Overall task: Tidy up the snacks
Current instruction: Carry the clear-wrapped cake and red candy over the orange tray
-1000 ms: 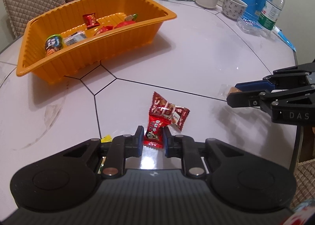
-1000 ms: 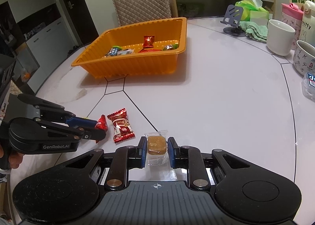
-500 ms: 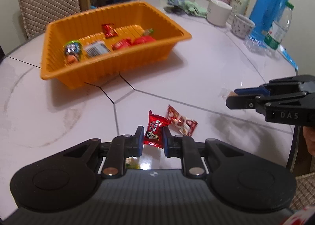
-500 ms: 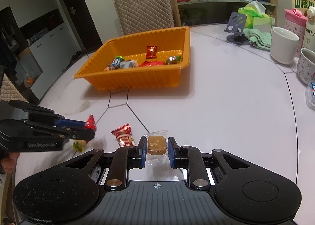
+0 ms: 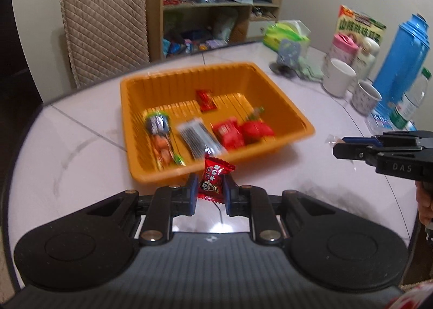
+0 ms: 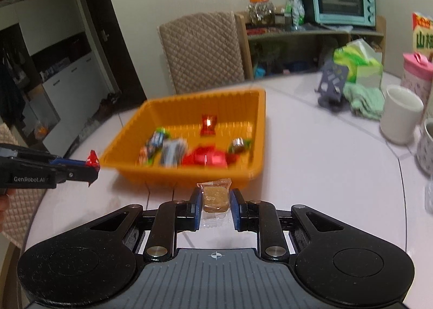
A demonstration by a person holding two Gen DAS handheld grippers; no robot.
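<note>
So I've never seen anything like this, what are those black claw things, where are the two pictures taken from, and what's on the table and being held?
They are hand-held grippers, one in each of a person's hands, each with a camera looking along its two fingers. One picture is from the left gripper, which is shut on a red candy. The other is from the right gripper, shut on a brown snack in clear wrap. Each gripper also shows at the edge of the other's picture. On the pale table stands an orange tray with several wrapped snacks inside. Further back are white mugs, a blue flask and a tissue pack.
</note>
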